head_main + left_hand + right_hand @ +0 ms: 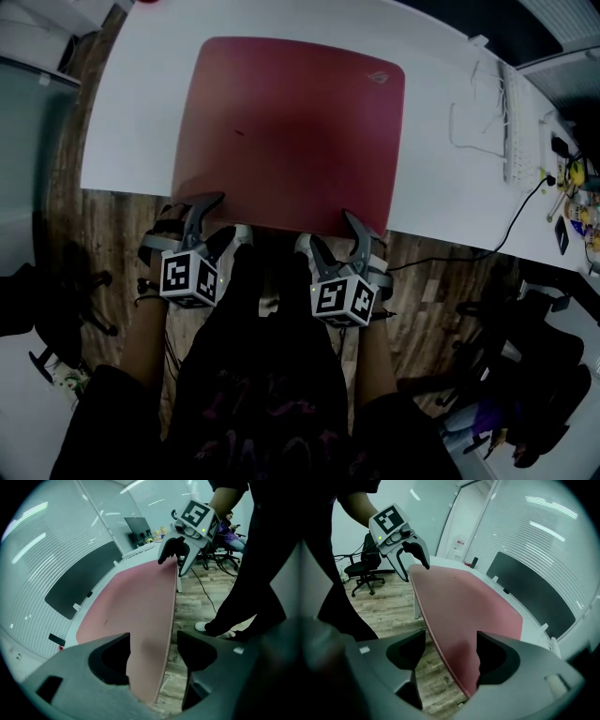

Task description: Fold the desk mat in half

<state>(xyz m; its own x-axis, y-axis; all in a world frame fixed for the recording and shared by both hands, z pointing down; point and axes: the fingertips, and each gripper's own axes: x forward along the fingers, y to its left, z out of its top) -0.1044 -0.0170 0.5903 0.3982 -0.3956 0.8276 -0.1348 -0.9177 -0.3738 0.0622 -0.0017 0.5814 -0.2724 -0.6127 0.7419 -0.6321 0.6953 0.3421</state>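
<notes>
A dark red desk mat [291,131] lies flat on the white table [141,112], and its near edge hangs a little over the table's front edge. My left gripper [195,208] stands at the mat's near left corner, my right gripper [337,232] at its near right corner. In the left gripper view the jaws [152,641] stand wide apart with the mat's edge [154,667] between them, touched by neither pad. The right gripper view shows the same: jaws [450,641] wide, the mat's edge [450,658] loose between them. Both grippers are open.
A white power strip [511,122] and loose cables lie on the table's right part. Small items sit at its far right end [572,178]. Black office chairs [525,309] stand on the wooden floor to the right. The person's body and legs are close behind the grippers.
</notes>
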